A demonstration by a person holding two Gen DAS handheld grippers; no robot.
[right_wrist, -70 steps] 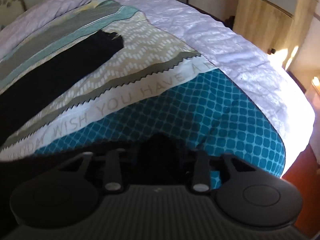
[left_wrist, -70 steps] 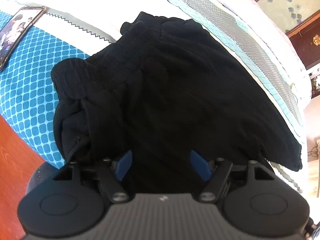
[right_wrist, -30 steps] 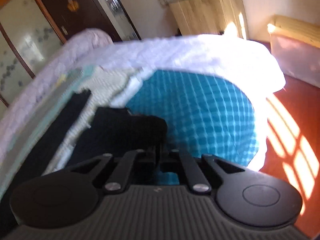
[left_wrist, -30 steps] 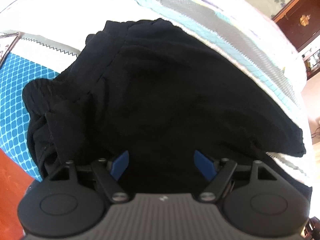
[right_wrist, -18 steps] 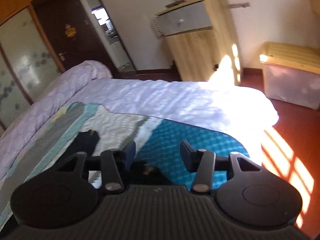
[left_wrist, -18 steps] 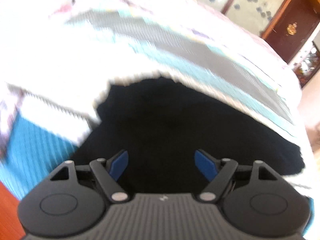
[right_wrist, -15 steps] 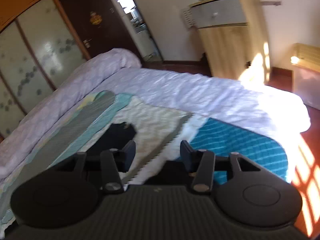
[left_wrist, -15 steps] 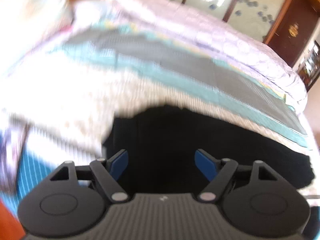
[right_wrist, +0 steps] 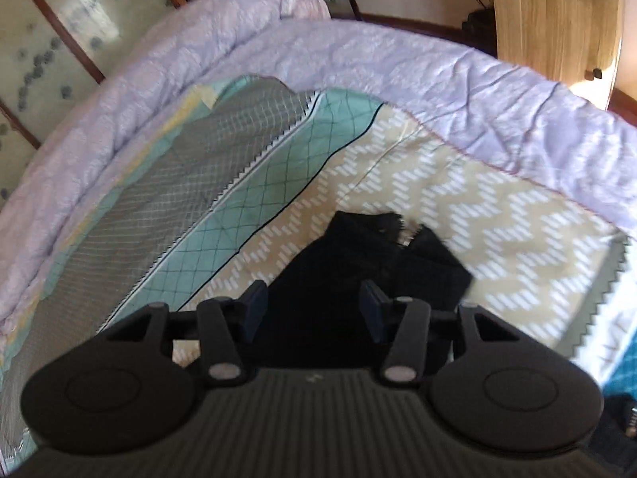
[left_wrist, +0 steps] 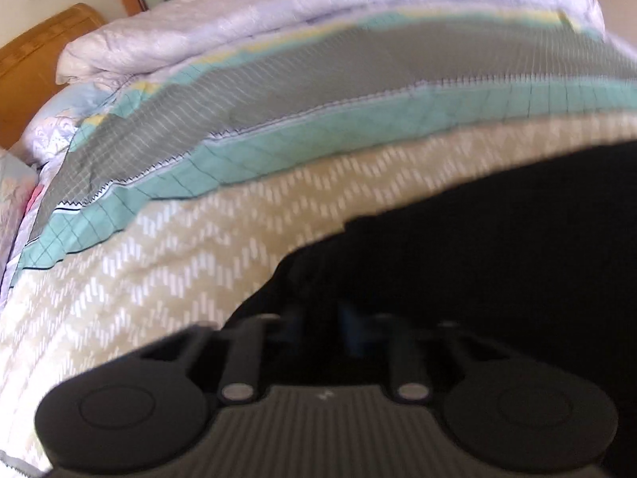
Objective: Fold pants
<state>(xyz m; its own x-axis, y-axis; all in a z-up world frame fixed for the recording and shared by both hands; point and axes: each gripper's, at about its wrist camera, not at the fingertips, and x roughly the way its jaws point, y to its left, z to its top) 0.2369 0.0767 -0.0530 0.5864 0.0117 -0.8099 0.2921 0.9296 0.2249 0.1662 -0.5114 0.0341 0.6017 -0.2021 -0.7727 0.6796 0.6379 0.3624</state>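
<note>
- Lying on the bed (right_wrist: 517, 91), the black pants (right_wrist: 370, 263) rest on the beige zigzag-patterned band of the bedspread (right_wrist: 497, 231).
- In the right wrist view, the pants extend from beneath the camera housing toward the far side of the bed; the far ends of the fabric appear as two adjacent dark flaps with a ragged edge.
- The right claw (right_wrist: 313, 310) stands wide apart, with black fabric visible in the gap between its fingers (right_wrist: 254, 306); neither finger visibly clamps the cloth.
- In the left wrist view, the pants (left_wrist: 497, 247) fill the lower right of the frame as a dark mass, edge curved against the beige band.
- The left claw (left_wrist: 318, 326) sits narrow, its two fingers close together over the black fabric. The view is blurred and dark at this point, so it cannot be told whether cloth is pinched between them.
- Beyond the beige band, the bedspread shows a teal grid stripe (left_wrist: 358, 127), then a grey lattice stripe (left_wrist: 318, 67).
- A pale lilac quilt (right_wrist: 199, 51) lies rolled along the far edge of the bed.
- A wooden cabinet (right_wrist: 553, 12) stands beyond the bed at the upper right of the right wrist view.
- Patterned sliding panels (right_wrist: 51, 28) stand behind the quilt.
</note>
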